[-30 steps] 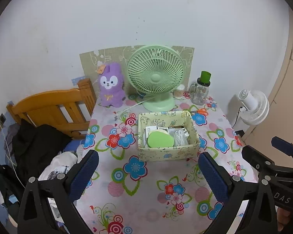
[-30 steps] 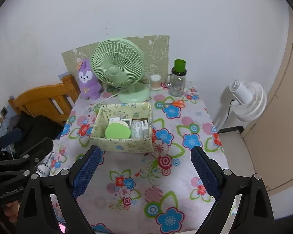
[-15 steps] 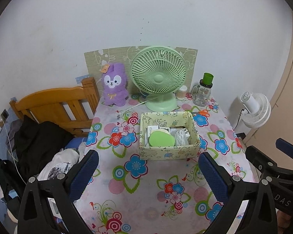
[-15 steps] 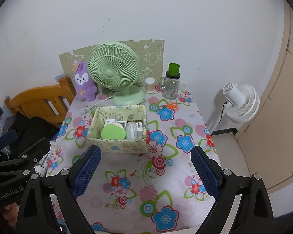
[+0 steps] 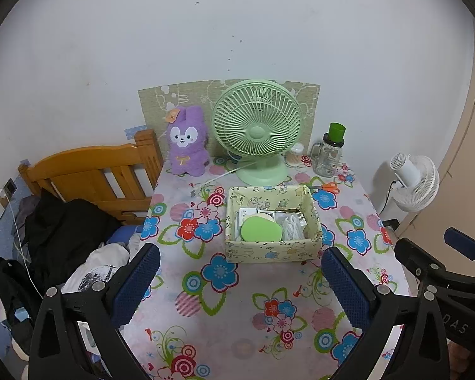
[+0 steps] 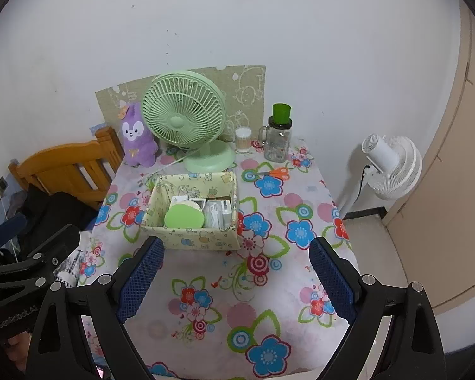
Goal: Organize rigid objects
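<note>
Box [image 5: 270, 247] of pale patterned card is sitting ahead of both grippers, holding a green disc [image 5: 261, 229] and white items. Left gripper [image 5: 237, 280] and right gripper [image 6: 236, 274] are hovering over the table [image 6: 205, 285], spread wide, gripping nothing.

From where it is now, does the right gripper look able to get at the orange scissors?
Probably yes. The right gripper is open and holds nothing, and the orange scissors lie flat on bare tablecloth right of the yellow box, in front of the glass jar. Nothing lies across the way.
</note>
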Motion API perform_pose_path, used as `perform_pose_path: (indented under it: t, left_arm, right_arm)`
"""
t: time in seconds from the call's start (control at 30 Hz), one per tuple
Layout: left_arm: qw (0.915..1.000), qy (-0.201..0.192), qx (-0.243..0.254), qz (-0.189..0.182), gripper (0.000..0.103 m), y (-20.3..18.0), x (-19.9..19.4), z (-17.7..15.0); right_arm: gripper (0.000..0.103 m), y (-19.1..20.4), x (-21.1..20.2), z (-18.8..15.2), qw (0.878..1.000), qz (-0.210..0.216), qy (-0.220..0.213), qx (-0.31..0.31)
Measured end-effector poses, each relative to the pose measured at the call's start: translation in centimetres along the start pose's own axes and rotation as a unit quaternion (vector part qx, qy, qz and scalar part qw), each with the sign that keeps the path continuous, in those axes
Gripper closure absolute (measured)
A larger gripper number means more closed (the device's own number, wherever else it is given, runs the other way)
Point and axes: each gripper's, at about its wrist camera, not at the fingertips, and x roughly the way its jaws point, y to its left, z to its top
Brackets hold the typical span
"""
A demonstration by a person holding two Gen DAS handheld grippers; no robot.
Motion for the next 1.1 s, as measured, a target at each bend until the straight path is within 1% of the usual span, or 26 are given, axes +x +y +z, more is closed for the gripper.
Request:
perform_pose_path:
  t: [0.2, 1.1]
  left_arm:
    - [1.0000, 0.007, -0.004, 0.000, 0.000, 0.2, -0.3, -0.2]
    - [1.0000, 0.001, 0.001, 0.007, 0.000, 0.0, -1.7, 0.4]
  right_arm:
    - [0.008, 0.0, -0.3, 0.1, 1.000, -0.001, 0.002, -0.002]
    - [0.008, 0.4, -1.7, 0.9, 1.000, -0.005, -0.006, -0.010]
